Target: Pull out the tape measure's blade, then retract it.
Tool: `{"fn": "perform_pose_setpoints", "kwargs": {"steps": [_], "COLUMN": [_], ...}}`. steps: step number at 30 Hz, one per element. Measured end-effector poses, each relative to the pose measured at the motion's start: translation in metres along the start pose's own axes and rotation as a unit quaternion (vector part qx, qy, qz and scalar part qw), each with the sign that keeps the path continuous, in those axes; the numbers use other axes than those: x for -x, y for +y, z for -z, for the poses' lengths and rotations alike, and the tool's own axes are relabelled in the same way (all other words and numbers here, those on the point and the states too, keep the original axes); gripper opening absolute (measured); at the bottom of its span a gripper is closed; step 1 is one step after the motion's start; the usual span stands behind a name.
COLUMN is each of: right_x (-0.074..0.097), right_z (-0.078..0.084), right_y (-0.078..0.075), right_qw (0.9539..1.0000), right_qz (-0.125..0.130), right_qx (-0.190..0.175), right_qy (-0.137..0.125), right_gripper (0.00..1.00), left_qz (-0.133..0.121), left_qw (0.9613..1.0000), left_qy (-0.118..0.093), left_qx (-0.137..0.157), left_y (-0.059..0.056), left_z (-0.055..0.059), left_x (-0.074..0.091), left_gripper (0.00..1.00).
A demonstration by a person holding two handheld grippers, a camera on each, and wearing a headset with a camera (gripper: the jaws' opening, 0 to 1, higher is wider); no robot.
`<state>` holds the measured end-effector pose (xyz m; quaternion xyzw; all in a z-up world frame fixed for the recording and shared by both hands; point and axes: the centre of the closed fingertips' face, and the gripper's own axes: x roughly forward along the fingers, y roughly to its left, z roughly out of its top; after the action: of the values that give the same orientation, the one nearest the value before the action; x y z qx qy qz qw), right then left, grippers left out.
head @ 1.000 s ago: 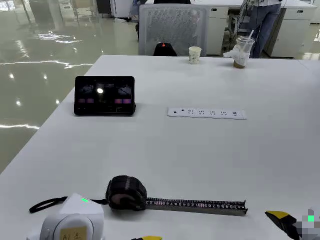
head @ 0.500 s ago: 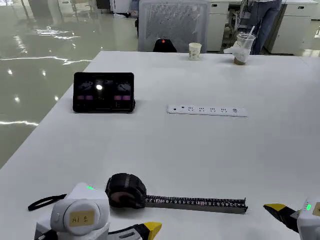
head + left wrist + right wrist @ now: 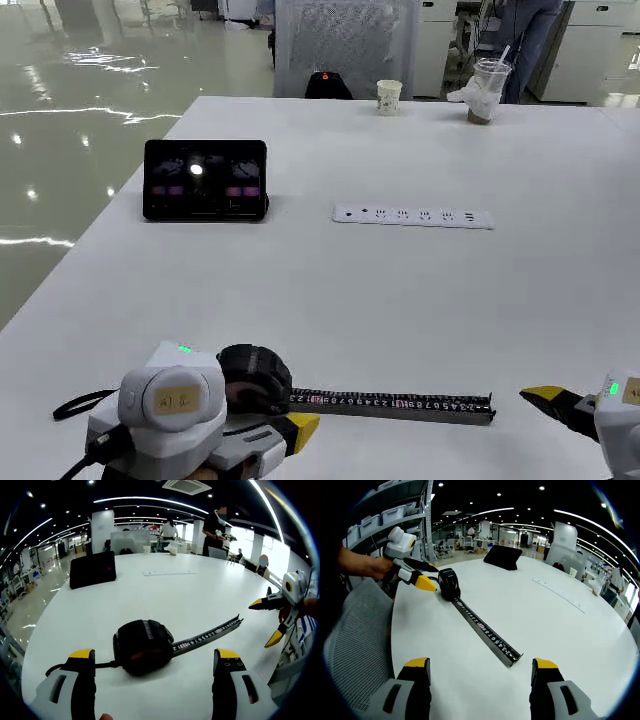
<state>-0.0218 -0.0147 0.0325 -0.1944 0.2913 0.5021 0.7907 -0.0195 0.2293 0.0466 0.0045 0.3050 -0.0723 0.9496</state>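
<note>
The black tape measure case lies near the table's front edge, its strap trailing left. Its blade lies pulled out flat to the right and ends in a hook. My left gripper is open just behind the case. In the left gripper view the case sits between and slightly ahead of the wide-apart jaws of that gripper, which do not touch it. My right gripper is open, with the blade's hook just ahead between its jaws. In the head view that gripper's yellow tip is right of the hook.
Further back on the white table stand a dark tablet and a white power strip. A paper cup and a plastic cup are at the far edge, with a grey chair behind.
My left gripper has come up from the lower left to just behind the case. The right gripper has edged in toward the blade's end. The tape measure has not moved.
</note>
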Motion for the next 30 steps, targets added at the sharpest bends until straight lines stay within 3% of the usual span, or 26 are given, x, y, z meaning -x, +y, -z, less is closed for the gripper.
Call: {"fn": "perform_pose_setpoints", "kwargs": {"steps": [16,30], "right_x": [-0.009,-0.022], "right_z": [0.003,0.009], "right_y": [-0.026,-0.042], "right_qw": [0.9982,0.9922], "right_qz": [-0.016,-0.049], "right_qx": [0.053,0.105], "right_qy": [0.022,0.047], "right_gripper": [0.69,0.53], "left_qz": [-0.02,-0.032], "left_qw": [0.9997,0.999], "left_qy": [0.005,0.011], "left_qx": [0.015,0.028], "left_y": [0.011,0.019], "left_z": [-0.001,-0.001], "left_x": [-0.016,-0.026], "left_gripper": [0.91,0.88]}}
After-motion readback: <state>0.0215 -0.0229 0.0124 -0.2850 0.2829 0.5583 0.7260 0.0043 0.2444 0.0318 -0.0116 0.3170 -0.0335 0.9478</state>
